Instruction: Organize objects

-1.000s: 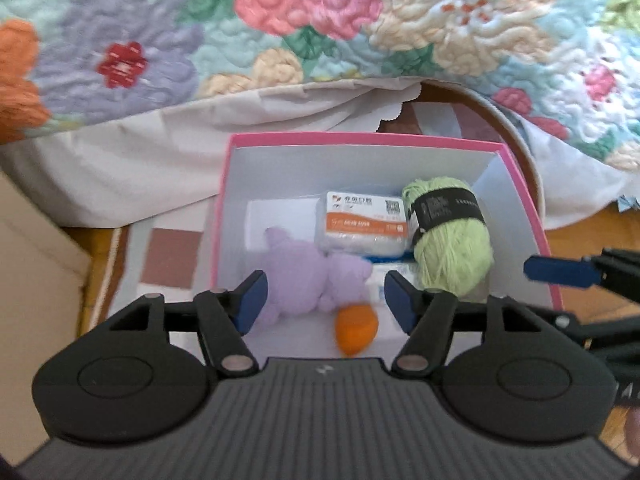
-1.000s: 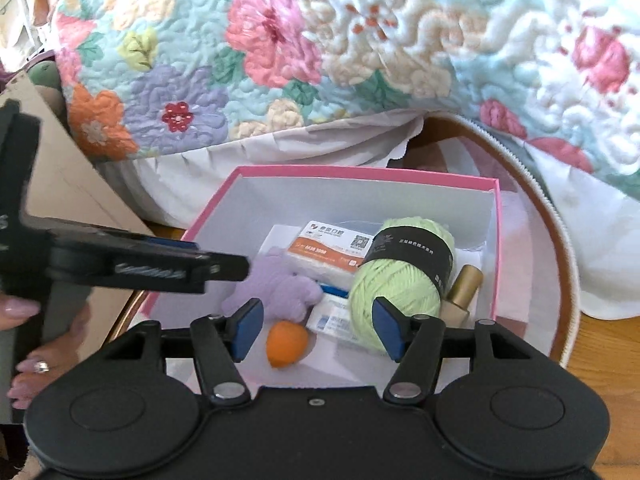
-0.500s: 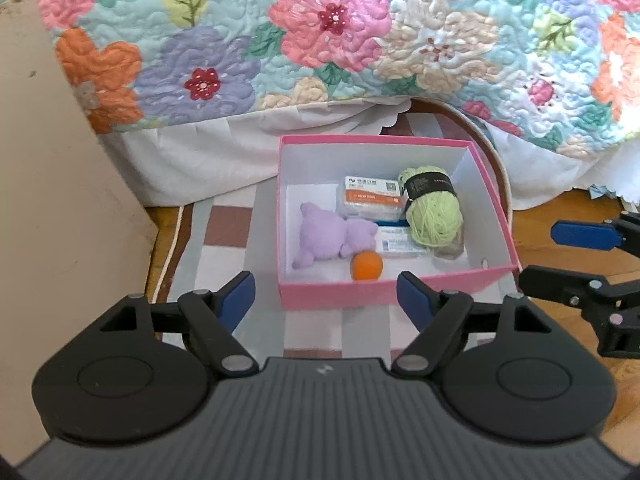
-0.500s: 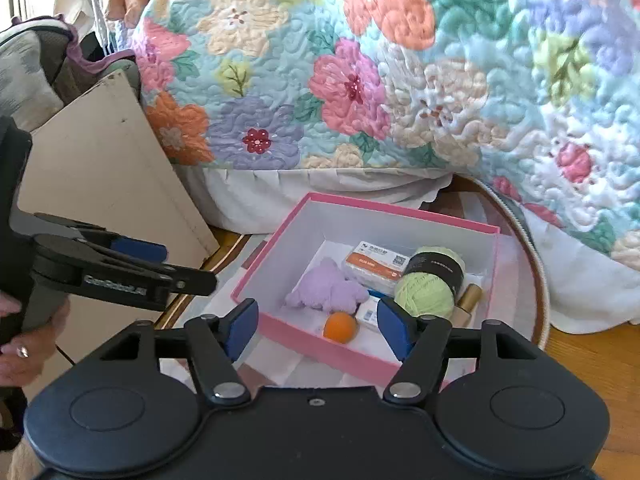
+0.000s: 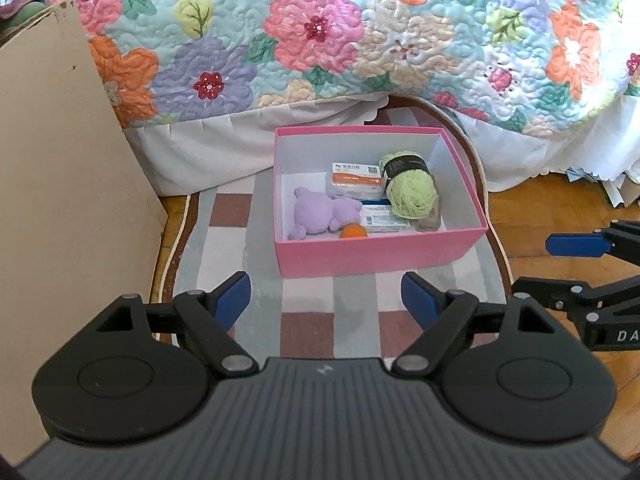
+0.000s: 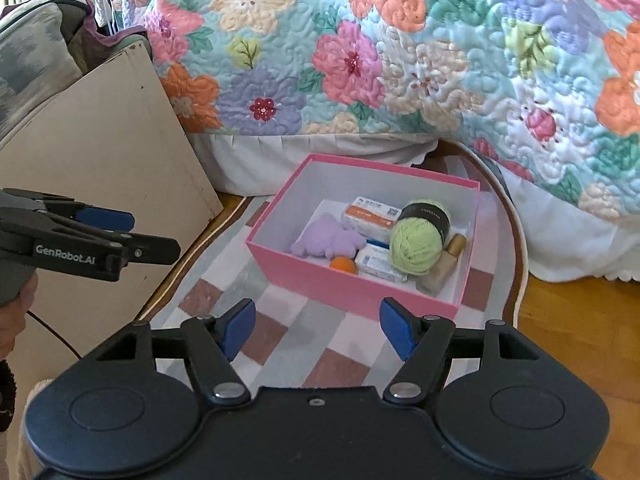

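A pink box [image 5: 380, 254] [image 6: 348, 288] stands on a checked rug. Inside lie a purple plush toy [image 5: 316, 212] [image 6: 326, 236], a small orange ball [image 5: 353, 231] [image 6: 342, 264], a green yarn ball [image 5: 410, 186] [image 6: 418, 242], white packets with orange labels [image 5: 354, 178] [image 6: 370, 216] and a small gold-capped bottle [image 6: 444, 264]. My left gripper [image 5: 326, 300] is open and empty, held back from the box's near wall. My right gripper [image 6: 318, 324] is open and empty, also short of the box. Each gripper shows at the edge of the other's view.
A flowered quilt [image 5: 340, 40] with a white skirt hangs behind the box. A tan board [image 5: 60, 200] [image 6: 108, 152] leans at the left. The checked rug [image 5: 312, 320] lies on a wooden floor [image 5: 532, 216] that shows at the right.
Both grippers have pulled back and up from over the box, so the whole box and rug now show. Both stay open and empty.
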